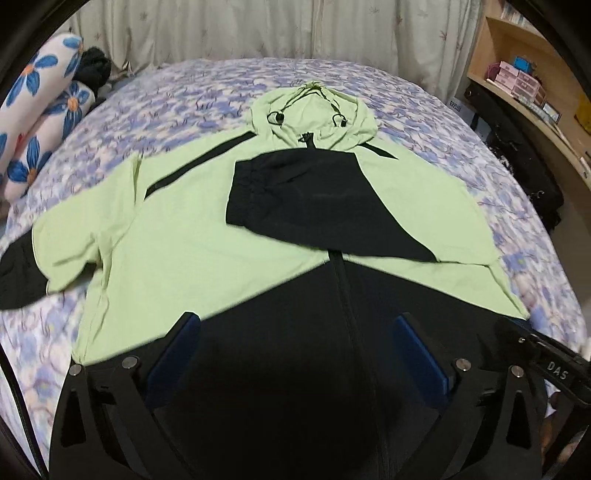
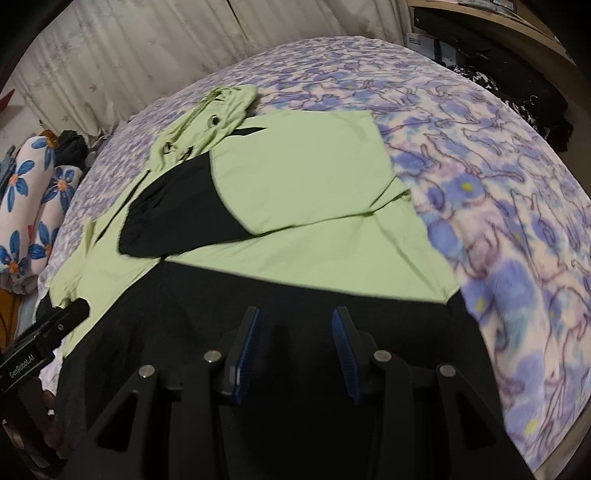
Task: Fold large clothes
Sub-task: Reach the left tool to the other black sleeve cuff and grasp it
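A light green and black hooded jacket lies front up on the bed, hood at the far end. Its right sleeve is folded across the chest, black cuff toward the left; the left sleeve lies spread out to the left. My left gripper is open and empty, hovering above the jacket's black lower part near the zip. My right gripper is open with a narrower gap, empty, over the black hem near the jacket right side. The right gripper also shows at the right edge of the left wrist view.
The bed has a purple floral cover. Flower-print pillows and a dark bundle lie at the far left. Curtains hang behind. A wooden shelf with boxes and dark bags stand to the right.
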Demonstrator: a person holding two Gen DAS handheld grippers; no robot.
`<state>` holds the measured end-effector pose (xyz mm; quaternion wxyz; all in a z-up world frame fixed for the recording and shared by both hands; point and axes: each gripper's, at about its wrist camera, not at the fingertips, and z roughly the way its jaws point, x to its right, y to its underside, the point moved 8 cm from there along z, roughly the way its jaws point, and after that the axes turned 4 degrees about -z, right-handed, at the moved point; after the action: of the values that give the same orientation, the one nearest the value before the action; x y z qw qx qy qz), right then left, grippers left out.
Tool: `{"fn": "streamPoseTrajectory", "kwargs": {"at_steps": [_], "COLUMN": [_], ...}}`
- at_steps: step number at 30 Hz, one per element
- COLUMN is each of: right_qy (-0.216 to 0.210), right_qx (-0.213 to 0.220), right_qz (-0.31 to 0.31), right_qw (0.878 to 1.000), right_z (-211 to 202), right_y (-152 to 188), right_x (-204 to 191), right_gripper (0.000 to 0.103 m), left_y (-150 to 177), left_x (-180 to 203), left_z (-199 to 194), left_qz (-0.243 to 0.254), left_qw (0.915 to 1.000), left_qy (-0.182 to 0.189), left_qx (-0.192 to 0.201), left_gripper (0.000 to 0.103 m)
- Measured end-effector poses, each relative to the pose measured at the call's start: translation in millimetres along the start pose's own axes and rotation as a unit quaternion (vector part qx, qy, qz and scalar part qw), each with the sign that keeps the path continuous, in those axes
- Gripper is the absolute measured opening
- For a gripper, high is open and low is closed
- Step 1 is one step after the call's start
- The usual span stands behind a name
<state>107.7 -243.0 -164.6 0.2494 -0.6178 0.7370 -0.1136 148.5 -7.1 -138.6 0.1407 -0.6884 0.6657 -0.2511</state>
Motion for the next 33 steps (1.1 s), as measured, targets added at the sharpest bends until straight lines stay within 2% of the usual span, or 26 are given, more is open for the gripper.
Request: {"fn": "streamPoseTrajectory", "kwargs": {"at_steps": [4, 7, 10, 15, 20, 30, 33], "right_qy": [-0.006, -0.014, -0.022, -0.027, -0.031, -0.069, -0.077], "right_qx": [-0.002, -0.008, -0.01, -0.003, 0.017, 0.038, 0.04], "right_qz": [-0.01, -0.024, -0.039, -0.067, -0.103, -0.146, -0.166], "right_qw": [1.0, 1.0, 0.999, 0.997, 0.994, 0.986, 0.982], "right_z": [-7, -9, -11, -17, -25, -16, -8], "right_y": [10, 17, 21, 24, 23, 9, 6], "right_x": [-17, -33, -51, -82, -117, -199, -225], "right_gripper": [0.04, 0.046, 0.047, 0.047, 0.047, 0.047, 0.047], "left_y": [11, 15, 19, 21, 22, 35, 38], "left_x": [-10, -19, -30, -67, -113, -231, -271], "left_z": [-17, -26, -36, -50, -68, -76, -73], "left_qz": [-0.002, -0.004, -0.009, -0.05, -0.069, -0.155, -0.184], "left_qw": [1.0, 1.0, 0.9999, 0.9987, 0.9966, 0.9869, 0.9807], "left_qy": [0.001, 0.004, 0.006, -0.013, -0.035, -0.034, -0.06], "left_qx": [0.0, -0.001, 0.001, 0.008, 0.031, 0.028, 0.027], "left_gripper": [0.102, 0.102, 0.102, 0.102, 0.102, 0.101, 0.101]}}
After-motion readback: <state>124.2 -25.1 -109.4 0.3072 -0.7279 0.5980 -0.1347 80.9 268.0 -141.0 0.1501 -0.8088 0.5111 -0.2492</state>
